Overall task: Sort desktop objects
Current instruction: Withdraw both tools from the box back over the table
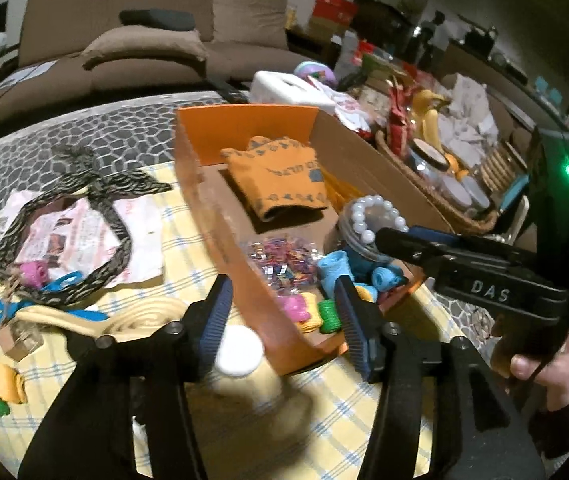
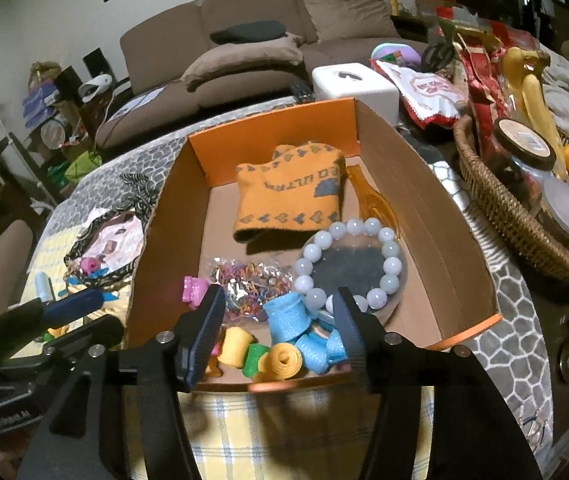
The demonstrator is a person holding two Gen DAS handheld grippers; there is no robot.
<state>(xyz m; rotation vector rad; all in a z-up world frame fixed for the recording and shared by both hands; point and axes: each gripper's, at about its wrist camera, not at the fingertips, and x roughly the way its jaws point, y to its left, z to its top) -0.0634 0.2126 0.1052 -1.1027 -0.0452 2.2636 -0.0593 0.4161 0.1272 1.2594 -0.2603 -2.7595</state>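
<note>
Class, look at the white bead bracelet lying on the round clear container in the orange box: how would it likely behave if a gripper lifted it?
The bead bracelet is strung from separate beads, so it would probably sag rather than hold its ring. Its beads look smooth and glossy, so the pads might slip. The beads are round, so it may roll off the clear container.

Orange box [image 2: 272,128], yellow-plaid cloth [image 2: 284,432]

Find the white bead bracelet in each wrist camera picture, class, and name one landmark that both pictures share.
Left wrist view: white bead bracelet lies right of centre, on a clear round tub inside the orange box.
Right wrist view: the bracelet lies right of centre, ringing the tub's top.
Shared landmark: the folded orange cloth, just beyond the bracelet in both.
</note>
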